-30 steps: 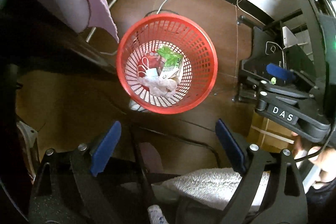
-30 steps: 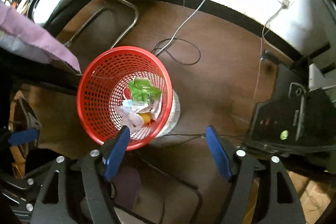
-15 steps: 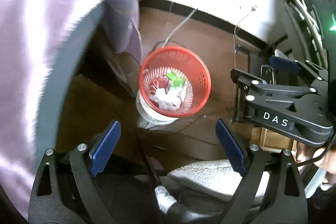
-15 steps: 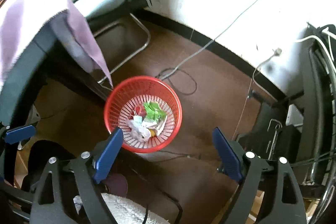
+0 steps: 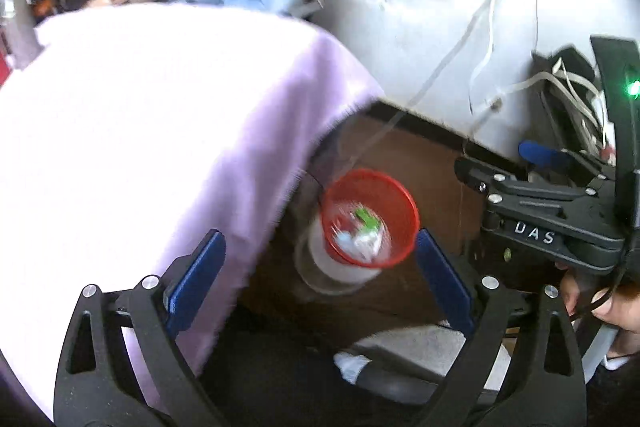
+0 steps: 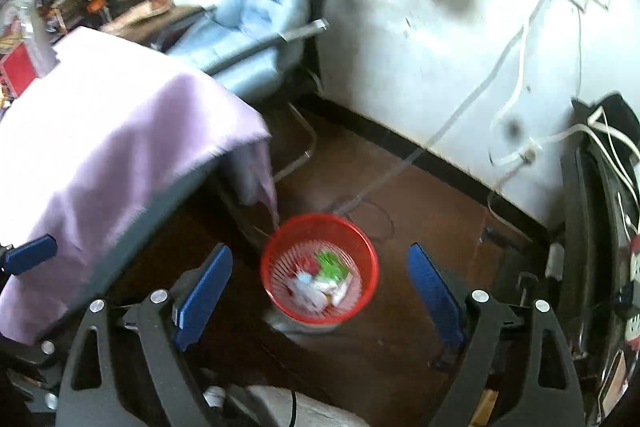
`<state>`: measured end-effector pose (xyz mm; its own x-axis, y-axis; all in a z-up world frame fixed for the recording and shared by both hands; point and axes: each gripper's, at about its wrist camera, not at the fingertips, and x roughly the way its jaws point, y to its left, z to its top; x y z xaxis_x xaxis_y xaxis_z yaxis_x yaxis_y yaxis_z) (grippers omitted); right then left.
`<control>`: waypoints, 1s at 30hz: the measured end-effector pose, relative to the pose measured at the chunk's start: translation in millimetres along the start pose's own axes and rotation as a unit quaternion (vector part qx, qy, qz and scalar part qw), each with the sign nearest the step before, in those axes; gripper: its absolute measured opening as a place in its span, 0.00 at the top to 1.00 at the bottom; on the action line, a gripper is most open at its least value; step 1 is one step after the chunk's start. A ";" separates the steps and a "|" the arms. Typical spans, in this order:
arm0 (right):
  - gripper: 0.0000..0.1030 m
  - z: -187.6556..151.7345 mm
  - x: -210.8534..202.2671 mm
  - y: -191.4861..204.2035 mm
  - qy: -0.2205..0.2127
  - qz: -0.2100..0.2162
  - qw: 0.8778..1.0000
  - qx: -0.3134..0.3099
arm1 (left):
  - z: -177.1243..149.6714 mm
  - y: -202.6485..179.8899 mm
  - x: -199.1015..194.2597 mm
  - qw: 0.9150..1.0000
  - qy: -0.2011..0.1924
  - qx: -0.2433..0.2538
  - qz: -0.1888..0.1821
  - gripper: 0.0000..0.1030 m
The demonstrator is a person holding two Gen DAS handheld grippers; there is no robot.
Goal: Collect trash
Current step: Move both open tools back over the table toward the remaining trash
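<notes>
Trash (image 6: 320, 281) lies in the red basket (image 6: 370, 263), below the open right gripper (image 6: 320, 297)

A red mesh basket (image 6: 319, 269) holds green and white scraps (image 6: 325, 277) on a dark brown floor (image 6: 424, 211), beside a lilac cloth (image 6: 108, 147); behind the basket, a pale blue chair (image 6: 260, 27).
</notes>
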<state>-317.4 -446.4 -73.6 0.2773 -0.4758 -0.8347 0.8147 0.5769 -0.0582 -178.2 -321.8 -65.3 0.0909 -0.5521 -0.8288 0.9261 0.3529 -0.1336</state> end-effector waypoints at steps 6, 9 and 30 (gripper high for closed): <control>0.11 15.2 -39.4 40.3 -0.047 0.043 0.998 -0.028 | -4.6 29.2 -71.7 0.997 -0.071 -0.013 -0.031 0.07; 0.11 24.3 -54.2 57.8 -0.061 0.064 0.995 -0.040 | -8.1 42.0 -99.7 0.994 -0.095 -0.015 -0.041 0.07; 0.06 99.2 -127.0 250.5 -0.115 0.233 0.952 -0.163 | -7.1 230.3 -215.2 0.964 -0.176 -0.191 0.061 0.07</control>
<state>-98.0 -307.3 72.2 0.7050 -0.2282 -0.6715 0.3850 0.9183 0.0921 12.9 -116.4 78.4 0.3723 -0.6874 -0.6236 0.7041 0.6470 -0.2927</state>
